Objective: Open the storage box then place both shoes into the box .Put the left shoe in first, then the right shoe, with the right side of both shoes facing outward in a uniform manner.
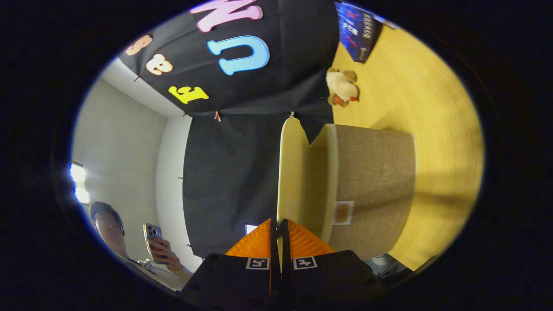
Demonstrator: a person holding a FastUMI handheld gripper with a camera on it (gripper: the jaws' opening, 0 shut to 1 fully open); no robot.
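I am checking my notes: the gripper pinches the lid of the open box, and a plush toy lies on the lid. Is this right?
One detail is wrong: in the gripper view, the plush toy lies on the table beyond the box, not on the lid. The gripper does pinch the lid.

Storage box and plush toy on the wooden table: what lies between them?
Bare table separates the storage box from the plush toy, gripper view. The gripper pinches the box's lid.
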